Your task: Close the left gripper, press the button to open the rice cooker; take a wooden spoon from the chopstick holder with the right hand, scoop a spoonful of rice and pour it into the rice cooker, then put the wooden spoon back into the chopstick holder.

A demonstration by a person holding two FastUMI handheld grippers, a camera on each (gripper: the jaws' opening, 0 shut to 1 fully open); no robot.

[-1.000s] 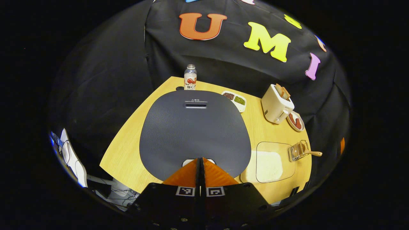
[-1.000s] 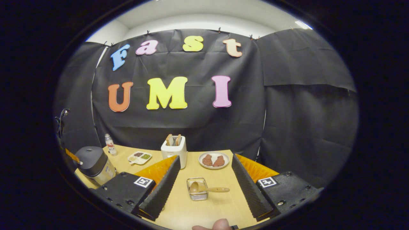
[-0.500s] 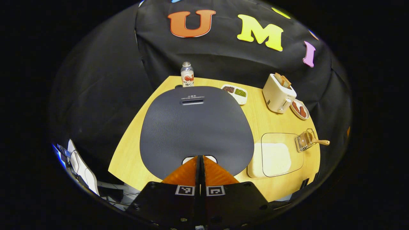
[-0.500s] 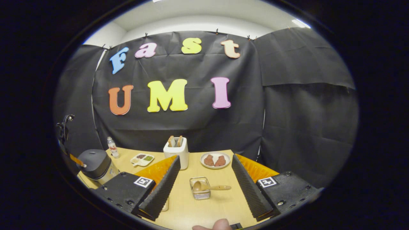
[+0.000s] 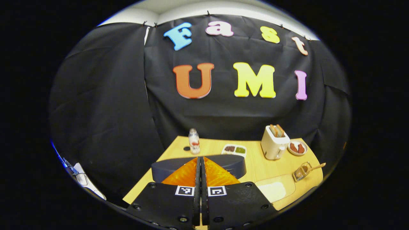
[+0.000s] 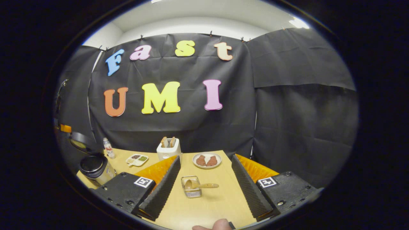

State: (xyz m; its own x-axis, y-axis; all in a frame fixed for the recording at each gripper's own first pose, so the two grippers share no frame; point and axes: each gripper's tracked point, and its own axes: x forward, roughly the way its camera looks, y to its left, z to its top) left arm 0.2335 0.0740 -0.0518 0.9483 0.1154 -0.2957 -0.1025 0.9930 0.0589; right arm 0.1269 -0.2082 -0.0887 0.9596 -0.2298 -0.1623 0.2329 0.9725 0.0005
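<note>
The rice cooker (image 6: 93,166) stands at the table's left with its top open and its dark lid (image 6: 79,141) raised behind it. In the left gripper view the lid (image 5: 235,166) shows edge-on just beyond my left gripper (image 5: 200,158), which is shut with nothing between its fingers. My right gripper (image 6: 206,157) is open above the table. Between and beyond its fingers sits the wire chopstick holder (image 6: 191,191), apart from them. The wooden spoon (image 6: 200,185) lies in it, handle pointing right. A flat tray of white rice (image 5: 273,191) sits right of the cooker, near the holder (image 5: 301,172).
A small bottle (image 5: 193,145) and a divided dish of beans (image 5: 235,149) stand behind the cooker. A white toaster (image 6: 168,149) with bread and a plate of meat (image 6: 206,160) sit at the back. A person's fingertip (image 6: 213,226) shows at the bottom edge.
The left gripper view has swung from looking down on the lid to looking level across the table. The cooker lid has come up and its top now stands open. The right gripper barely moved.
</note>
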